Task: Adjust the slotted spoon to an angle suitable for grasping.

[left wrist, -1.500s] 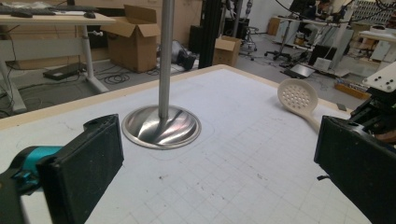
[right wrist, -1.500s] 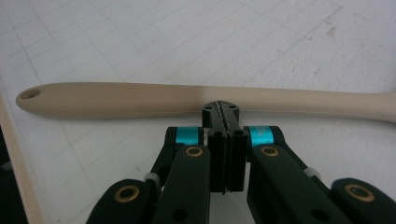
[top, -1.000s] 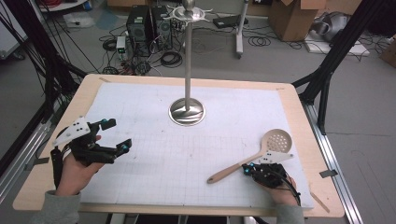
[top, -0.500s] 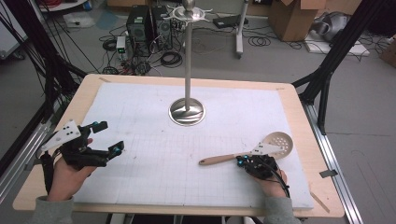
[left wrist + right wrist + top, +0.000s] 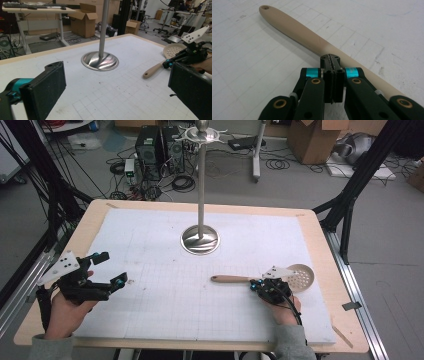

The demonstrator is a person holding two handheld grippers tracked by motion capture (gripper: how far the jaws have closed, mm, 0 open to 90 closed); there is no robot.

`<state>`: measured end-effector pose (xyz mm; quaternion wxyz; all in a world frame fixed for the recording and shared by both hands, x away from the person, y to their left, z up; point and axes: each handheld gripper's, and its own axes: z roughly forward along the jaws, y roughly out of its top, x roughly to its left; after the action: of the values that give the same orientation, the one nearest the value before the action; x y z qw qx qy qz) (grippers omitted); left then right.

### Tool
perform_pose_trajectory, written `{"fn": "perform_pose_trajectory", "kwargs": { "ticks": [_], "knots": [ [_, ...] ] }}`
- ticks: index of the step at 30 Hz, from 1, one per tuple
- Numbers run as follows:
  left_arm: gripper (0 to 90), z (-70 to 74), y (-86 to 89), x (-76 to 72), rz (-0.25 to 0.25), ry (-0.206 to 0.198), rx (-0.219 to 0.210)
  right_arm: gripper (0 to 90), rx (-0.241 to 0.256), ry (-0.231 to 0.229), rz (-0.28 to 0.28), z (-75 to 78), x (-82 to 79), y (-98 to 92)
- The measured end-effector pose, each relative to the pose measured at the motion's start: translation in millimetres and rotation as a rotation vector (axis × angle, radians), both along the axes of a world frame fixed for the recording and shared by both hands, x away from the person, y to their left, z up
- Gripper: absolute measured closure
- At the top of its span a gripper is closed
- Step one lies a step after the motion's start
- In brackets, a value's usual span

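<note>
Spoon (image 5: 260, 279) lies flat right of stand (image 5: 200, 239), unhung; your right gripper (image 5: 260, 287) jaws clenched empty beside handle, left gripper (image 5: 111, 270) jaws released.

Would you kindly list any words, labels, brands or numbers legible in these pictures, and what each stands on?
None can be read.
The slotted spoon, the metal stand, the left gripper and the right gripper carry no lettering.
Any print on the cardboard boxes is too blurred.
</note>
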<state>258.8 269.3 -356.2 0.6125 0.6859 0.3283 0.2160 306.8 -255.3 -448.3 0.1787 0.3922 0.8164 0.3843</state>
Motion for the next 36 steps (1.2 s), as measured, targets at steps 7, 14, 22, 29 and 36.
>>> {"fn": "perform_pose_trajectory", "kwargs": {
  "ticks": [7, 14, 22, 29, 36],
  "knots": [
    [1.8, 0.2, 3.8, -2.3, 0.007, -0.001, -0.001, 90.0, -0.011, -0.02, -0.027, 2.6, 4.1, 1.8],
    [1.8, -2.5, 4.0, -0.8, 0.01, 0.009, -0.001, 90.0, 0.024, -0.053, -0.12, 15.4, 8.7, -23.1],
    [1.8, -4.4, 1.6, -0.3, 0.008, 0.015, 0.006, 90.0, -0.013, -0.044, -0.172, 17.7, 18.4, -37.1],
    [1.7, -4.5, 0.8, -0.7, 0.005, 0.015, 0.007, 90.0, -0.054, 0.003, -0.206, 11.7, 23.4, -38.0],
    [1.8, -4.3, 2.1, -1.2, 0.008, 0.015, 0.007, 90.0, -0.104, 0.009, -0.222, 7.7, 26.7, -37.6]
  ]
}}
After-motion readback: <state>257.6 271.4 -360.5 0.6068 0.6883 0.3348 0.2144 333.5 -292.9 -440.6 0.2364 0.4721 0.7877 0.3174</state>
